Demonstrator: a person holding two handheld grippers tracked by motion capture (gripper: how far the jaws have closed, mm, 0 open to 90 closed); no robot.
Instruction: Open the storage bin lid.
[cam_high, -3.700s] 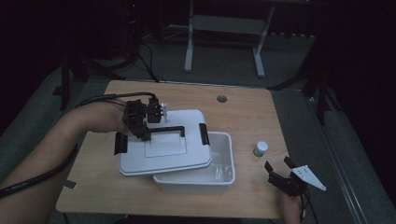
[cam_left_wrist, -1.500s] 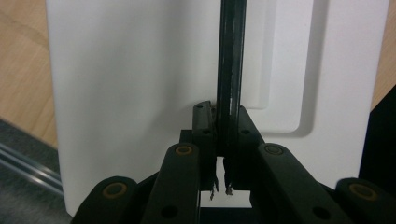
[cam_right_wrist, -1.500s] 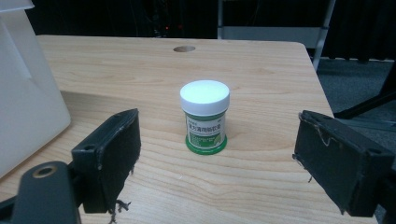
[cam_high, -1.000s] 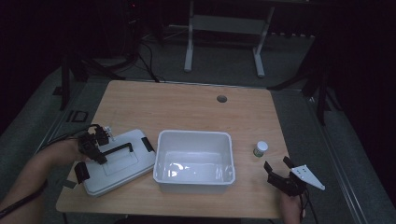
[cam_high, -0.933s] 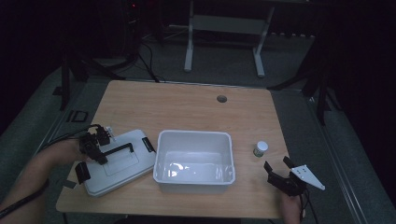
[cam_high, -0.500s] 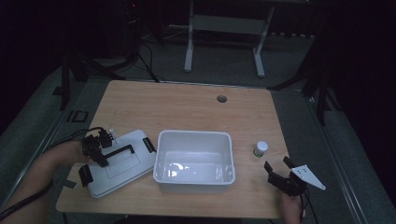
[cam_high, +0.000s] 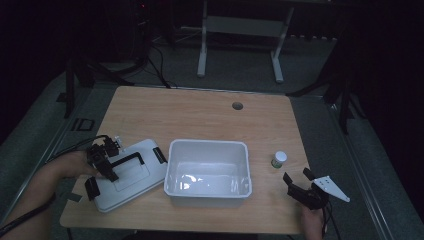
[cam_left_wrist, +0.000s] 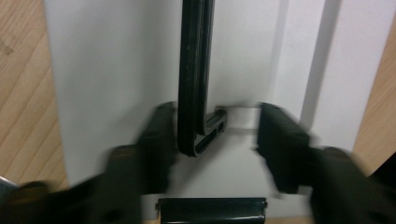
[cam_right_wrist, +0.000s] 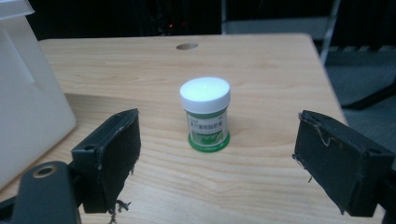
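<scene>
lid (cam_high: 129, 175), lower left: stiff, light, slippery plastic; grasp by black handle (cam_left_wrist: 194, 79) | left gripper (cam_left_wrist: 212, 149): jaws just opening, astride handle, unpinched | right gripper (cam_right_wrist: 215, 163): spread, empty

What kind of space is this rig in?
Likely a lab or recording workshop, dimly lit: one wooden table with a cable hole, loose cables on the grey floor, and a metal stand behind.

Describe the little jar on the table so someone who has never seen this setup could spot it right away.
Start at the wooden table and find the open white bin near its front edge. To the right of the bin, apart from it, a small jar stands upright on bare wood. It is the smallest thing there, with a white cap and a green label, straight ahead of the right hand-held gripper.
</scene>
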